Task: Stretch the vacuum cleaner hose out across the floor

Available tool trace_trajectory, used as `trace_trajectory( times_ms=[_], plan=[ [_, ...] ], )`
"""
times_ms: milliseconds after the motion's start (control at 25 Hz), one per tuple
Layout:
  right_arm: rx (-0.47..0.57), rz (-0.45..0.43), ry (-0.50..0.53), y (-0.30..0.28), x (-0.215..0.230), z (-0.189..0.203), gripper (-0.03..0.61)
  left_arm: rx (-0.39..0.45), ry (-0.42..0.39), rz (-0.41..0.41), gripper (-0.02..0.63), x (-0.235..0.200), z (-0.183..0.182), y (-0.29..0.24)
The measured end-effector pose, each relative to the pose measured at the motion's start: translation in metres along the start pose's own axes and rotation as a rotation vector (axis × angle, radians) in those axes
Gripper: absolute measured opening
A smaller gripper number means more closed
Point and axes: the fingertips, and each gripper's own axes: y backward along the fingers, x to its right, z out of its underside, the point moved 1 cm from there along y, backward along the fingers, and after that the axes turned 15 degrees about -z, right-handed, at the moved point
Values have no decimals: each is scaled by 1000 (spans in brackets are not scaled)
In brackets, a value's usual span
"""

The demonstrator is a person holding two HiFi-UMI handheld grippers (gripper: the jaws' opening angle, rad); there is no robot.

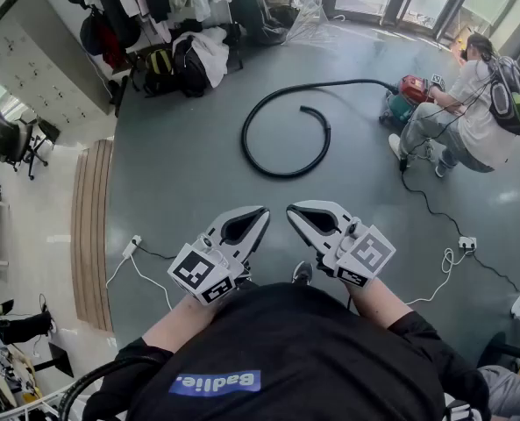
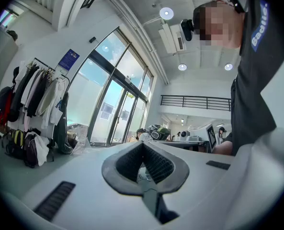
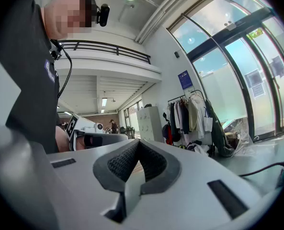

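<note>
The left gripper (image 2: 142, 145) sits closed and empty. Coats (image 2: 34, 90) hang at the left beside tall glass doors (image 2: 114, 111).

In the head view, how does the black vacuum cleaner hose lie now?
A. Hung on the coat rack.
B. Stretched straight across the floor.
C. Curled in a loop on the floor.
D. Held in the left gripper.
C: the vacuum cleaner hose runs from the vacuum cleaner and curls into a near-circle on the grey floor.
</note>
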Motion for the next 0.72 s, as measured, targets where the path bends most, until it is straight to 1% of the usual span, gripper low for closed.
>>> trace_trajectory(
  times_ms=[480,720],
  plan=[
    [1,-2,-15,1,3,4,2,-7,3,-5,8,-1,4,-4],
    [29,-11,-52,12,16,1,2,-24,4,-7,8,3,4,-22]
  ],
)
